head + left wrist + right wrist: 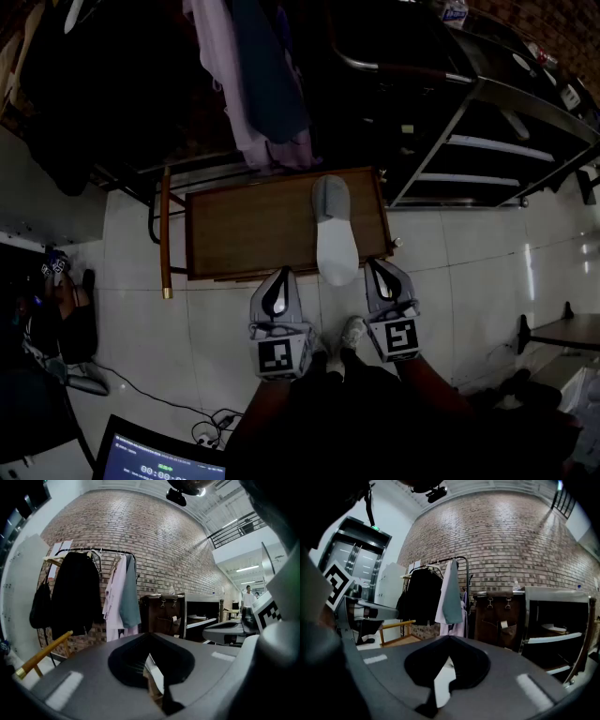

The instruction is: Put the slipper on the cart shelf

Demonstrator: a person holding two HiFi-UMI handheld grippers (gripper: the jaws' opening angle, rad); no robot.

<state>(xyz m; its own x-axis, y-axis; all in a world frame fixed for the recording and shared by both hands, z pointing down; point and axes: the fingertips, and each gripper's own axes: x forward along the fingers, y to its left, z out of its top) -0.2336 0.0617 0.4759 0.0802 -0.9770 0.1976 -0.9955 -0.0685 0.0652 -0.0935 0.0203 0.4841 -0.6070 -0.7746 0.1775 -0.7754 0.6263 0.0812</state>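
Slipper (333, 230): we count one, grey at the toe and white behind, lying on the wooden cart shelf (244, 225) with its heel past the near edge. We hold two grippers just beside that heel, the left gripper (279, 275) at 9 o'clock and the right gripper (378, 266) at 3 o'clock. Both point toward 12 with jaws together, holding nothing.

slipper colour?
The slipper has a grey toe cover and a white footbed; the head view shows it best.

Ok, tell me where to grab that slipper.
Take the slipper by its white heel end, coming from the near side with the right gripper: the heel seems to overhang the wooden shelf's near edge, likely letting a jaw slide beneath.
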